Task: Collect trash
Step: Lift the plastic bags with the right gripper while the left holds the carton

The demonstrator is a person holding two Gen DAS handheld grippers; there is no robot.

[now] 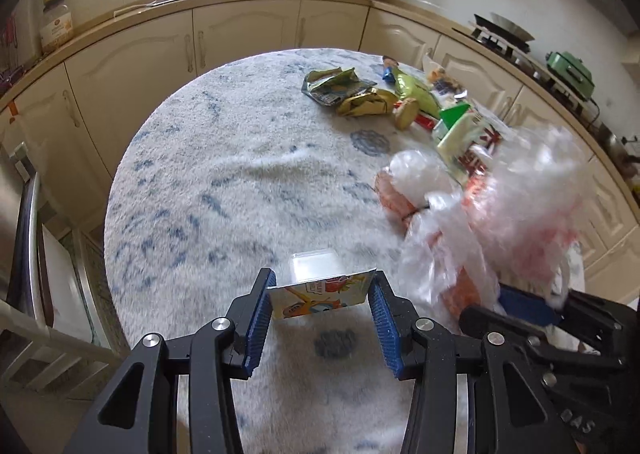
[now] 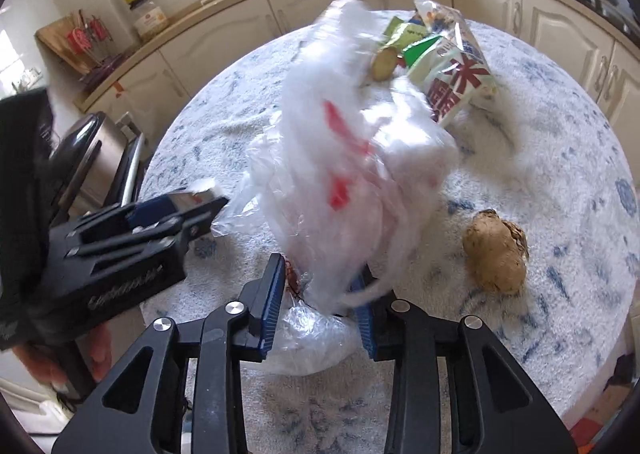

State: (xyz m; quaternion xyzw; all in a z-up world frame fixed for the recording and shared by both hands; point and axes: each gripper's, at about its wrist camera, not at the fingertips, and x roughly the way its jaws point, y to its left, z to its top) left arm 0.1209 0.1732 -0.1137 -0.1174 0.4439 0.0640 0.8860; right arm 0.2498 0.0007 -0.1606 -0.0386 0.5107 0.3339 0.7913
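Observation:
My left gripper (image 1: 321,296) is shut on a small clear plastic cup with a printed foil lid (image 1: 320,290), held above the round table (image 1: 224,181). It also shows in the right wrist view (image 2: 196,197) at the left. My right gripper (image 2: 322,290) holds a blurred white plastic bag (image 2: 352,157) with red print between its fingers, lifted over the table. The bag also shows in the left wrist view (image 1: 500,221) at the right. Several snack wrappers (image 1: 352,93) and a large green-and-white packet (image 2: 452,65) lie at the table's far side.
A brown lumpy root (image 2: 496,250) lies on the table right of the bag; a smaller piece (image 2: 384,63) lies by the packets. Cream cabinets (image 1: 240,37) and a counter ring the table. A stove (image 1: 504,33) stands at the right, an appliance (image 2: 96,157) at the left.

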